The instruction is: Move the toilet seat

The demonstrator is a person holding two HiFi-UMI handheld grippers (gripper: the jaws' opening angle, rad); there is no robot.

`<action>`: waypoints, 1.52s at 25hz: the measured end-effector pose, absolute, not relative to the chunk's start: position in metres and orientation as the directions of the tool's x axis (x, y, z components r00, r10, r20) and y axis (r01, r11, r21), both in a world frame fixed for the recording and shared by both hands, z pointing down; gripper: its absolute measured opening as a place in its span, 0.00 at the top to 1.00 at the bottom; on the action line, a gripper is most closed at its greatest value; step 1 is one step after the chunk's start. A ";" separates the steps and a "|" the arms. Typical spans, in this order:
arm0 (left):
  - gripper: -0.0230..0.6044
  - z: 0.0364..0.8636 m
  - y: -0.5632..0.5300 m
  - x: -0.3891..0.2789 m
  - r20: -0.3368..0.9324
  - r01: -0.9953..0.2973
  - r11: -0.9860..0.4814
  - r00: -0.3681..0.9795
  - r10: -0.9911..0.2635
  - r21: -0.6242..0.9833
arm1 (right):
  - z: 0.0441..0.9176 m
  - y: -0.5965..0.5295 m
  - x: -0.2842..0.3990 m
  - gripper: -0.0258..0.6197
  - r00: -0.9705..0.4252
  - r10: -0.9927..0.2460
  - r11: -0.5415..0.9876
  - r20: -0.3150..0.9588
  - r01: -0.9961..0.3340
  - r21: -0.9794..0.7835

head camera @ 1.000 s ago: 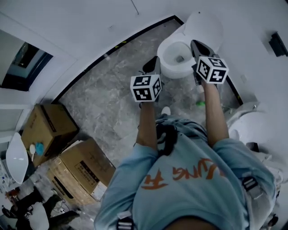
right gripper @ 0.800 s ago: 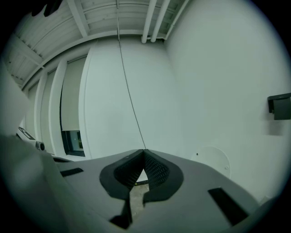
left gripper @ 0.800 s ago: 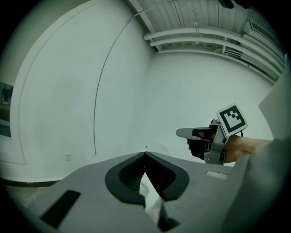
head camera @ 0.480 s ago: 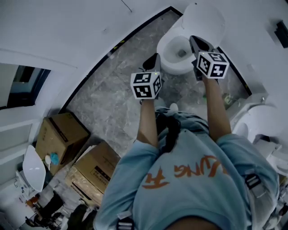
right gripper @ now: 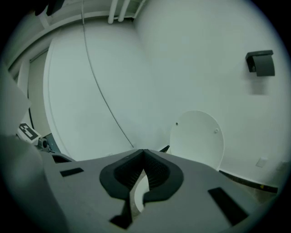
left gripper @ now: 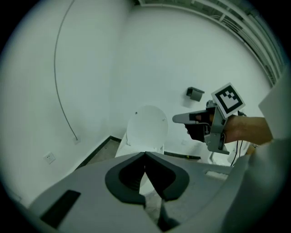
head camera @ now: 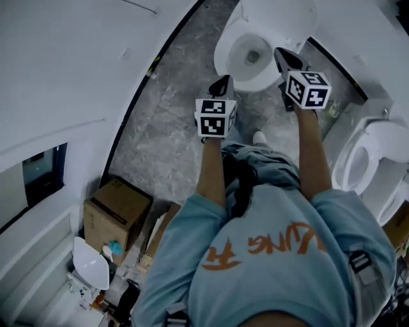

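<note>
Head view: your left gripper (head camera: 221, 84) and right gripper (head camera: 284, 57) sit clenched, empty; open one before gripping the upright toilet seat (head camera: 281, 16).

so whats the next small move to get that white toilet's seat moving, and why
Probably open the right gripper's jaws and ease it forward to the edge of the raised white oval toilet lid. Both it and the left gripper are shut and empty, hovering above the white ceramic toilet bowl without touching anything.

The toilet (head camera: 225, 60) stands ahead; second toilet (head camera: 377, 159) right; boxes (head camera: 118, 214) behind-left.
</note>
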State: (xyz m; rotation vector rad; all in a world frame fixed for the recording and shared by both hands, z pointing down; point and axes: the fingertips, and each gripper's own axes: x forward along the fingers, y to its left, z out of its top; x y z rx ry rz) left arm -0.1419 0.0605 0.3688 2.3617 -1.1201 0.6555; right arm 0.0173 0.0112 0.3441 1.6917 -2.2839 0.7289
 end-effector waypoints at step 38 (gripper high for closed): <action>0.74 0.747 0.017 -0.128 0.884 0.315 -0.919 0.322 0.338 0.236 | 0.748 0.034 -0.098 0.68 -0.413 -0.268 0.576 0.870 -0.793 -0.199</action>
